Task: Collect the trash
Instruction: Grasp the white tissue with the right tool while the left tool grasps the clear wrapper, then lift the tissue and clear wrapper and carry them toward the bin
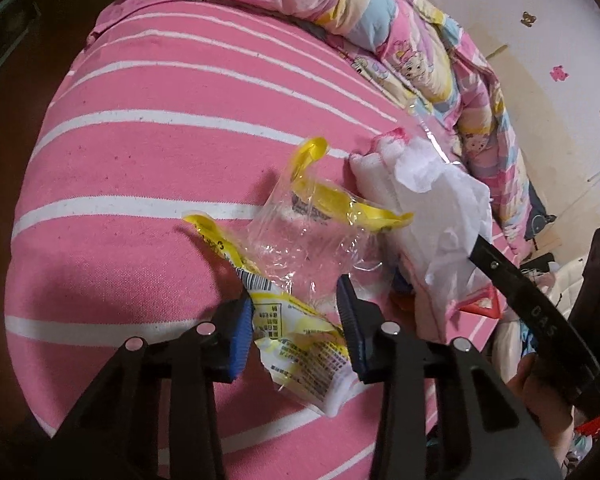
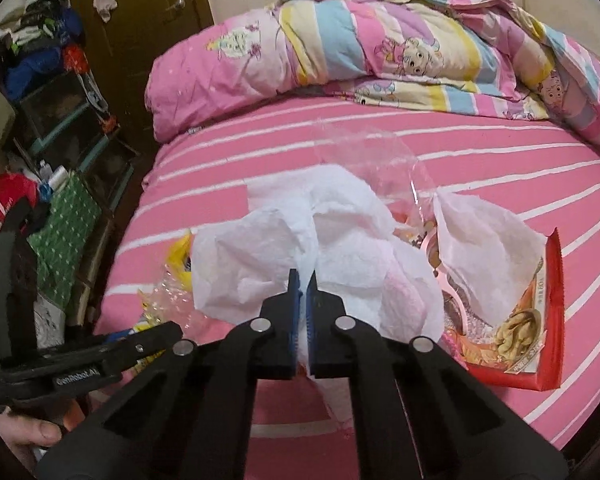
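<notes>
pink striped bed [image 2: 460,152] — beneath both grippers. white tissue [image 2: 260,248] — pinched in the right gripper [image 2: 303,280], pads pressed together on it. yellow wrapper [image 1: 300,320] — between the left gripper [image 1: 296,292] pads, gripped. red snack bag [image 2: 532,320] — right of the tissue.

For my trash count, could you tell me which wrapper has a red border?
The snack wrapper right of the white tissue; the other wrappers are yellow-and-clear or clear.

Dim, warm indoor light — soft shadows fall leftward, fisheye bending and dark vignette at corners, mild overall blur.
</notes>
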